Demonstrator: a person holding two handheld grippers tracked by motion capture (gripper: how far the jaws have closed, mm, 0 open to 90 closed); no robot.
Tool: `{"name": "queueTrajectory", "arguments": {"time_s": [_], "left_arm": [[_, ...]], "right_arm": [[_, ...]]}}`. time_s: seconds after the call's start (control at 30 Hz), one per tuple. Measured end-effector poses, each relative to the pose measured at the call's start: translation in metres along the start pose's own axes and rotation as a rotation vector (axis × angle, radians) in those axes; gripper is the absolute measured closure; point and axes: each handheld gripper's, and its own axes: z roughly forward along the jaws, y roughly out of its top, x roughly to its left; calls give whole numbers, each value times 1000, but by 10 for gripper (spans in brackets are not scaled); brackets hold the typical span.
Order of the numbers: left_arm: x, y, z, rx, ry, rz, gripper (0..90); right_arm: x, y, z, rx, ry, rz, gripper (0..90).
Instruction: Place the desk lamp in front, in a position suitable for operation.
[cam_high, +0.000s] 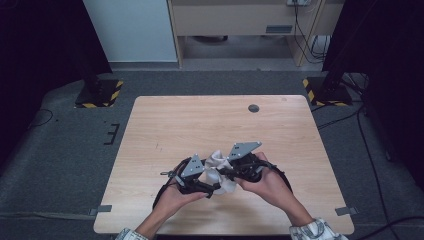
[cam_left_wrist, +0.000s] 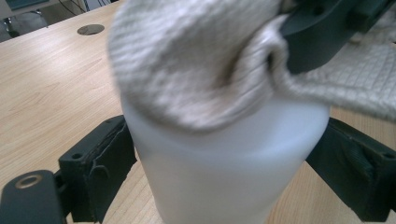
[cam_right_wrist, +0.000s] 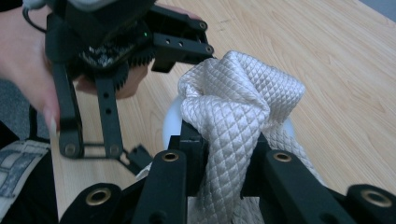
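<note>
Left gripper (cam_high: 216, 189): jaws clamped on white bottle (cam_left_wrist: 224, 163), either side of its body.
Right gripper (cam_right_wrist: 224, 154): jaws pinching quilted cloth (cam_right_wrist: 238, 98), pressed over the bottle top.
Location: table (cam_high: 165, 125), near front edge, centre.
Step (judged): wiping bottle with cloth.
Technique: hold bottle steady; keep cloth bunched, rub around shoulder; avoid jaw-to-jaw contact.

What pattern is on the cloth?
The cloth is off-white with a quilted diamond grid, clearest in the right gripper view.
</note>
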Motion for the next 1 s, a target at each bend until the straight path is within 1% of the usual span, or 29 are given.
{"name": "queueTrajectory", "arguments": {"time_s": [0.03, 0.1, 0.13, 0.17, 0.2, 0.23, 0.27, 0.37, 0.4, 0.43, 0.5, 0.6, 0.67, 0.7, 0.73, 0.77, 0.87, 0.93, 0.97, 1.0], "left_arm": [[0, 0, 0, 2, 1, 0, 86], [0, 0, 0, 3, 2, 0, 87], [0, 0, 0, 3, 2, -1, 87], [-1, 0, 0, -1, -12, -4, 87], [-1, 0, 0, -1, -12, -4, 87], [-1, 0, 0, 2, -7, -3, 87], [0, 0, 0, 2, -6, -4, 87], [0, 0, 0, 2, 2, -2, 87], [-1, 0, 0, -4, -15, -6, 87], [-1, 0, 0, -1, -4, -3, 87], [-1, 0, -1, 1, 3, 0, 87], [-1, 0, -1, 1, 5, 1, 87], [0, 0, -1, 2, 3, 0, 87], [0, 0, -1, 4, 12, 3, 87], [0, 0, -1, 4, 12, 3, 87], [-1, 0, -1, 4, 17, 9, 87], [-1, 0, -1, 0, 7, 5, 87], [-2, 0, 0, -1, 6, 5, 88], [-1, 0, -1, 4, 16, 5, 87], [-1, 0, 0, 2, 8, 3, 88]], "right_arm": [[-3, -2, -5, 5, -12, 6, 768], [-9, -3, -7, 11, -25, 10, 769], [-14, -4, -7, 11, -32, 20, 768], [-16, -3, -7, 13, -42, 28, 769], [-16, -3, -7, 13, -42, 28, 769], [-24, -1, -5, 18, -54, 41, 768], [-26, 0, -3, 20, -60, 43, 768], [-30, 6, 5, 26, -55, 47, 768], [-30, 9, 8, 25, -56, 41, 768], [-29, 12, 11, 28, -49, 36, 768], [-24, 17, 17, 29, -36, 21, 768], [-13, 22, 23, 33, -6, -9, 768], [-5, 23, 24, 35, 6, -24, 768], [-2, 23, 23, 33, 17, -29, 768], [-2, 23, 23, 33, 17, -29, 768], [5, 21, 21, 32, 36, -41, 768], [11, 16, 15, 32, 56, -55, 768], [13, 12, 10, 30, 58, -61, 768], [13, 10, 7, 33, 58, -62, 768], [13, 8, 4, 34, 55, -58, 768]]}}
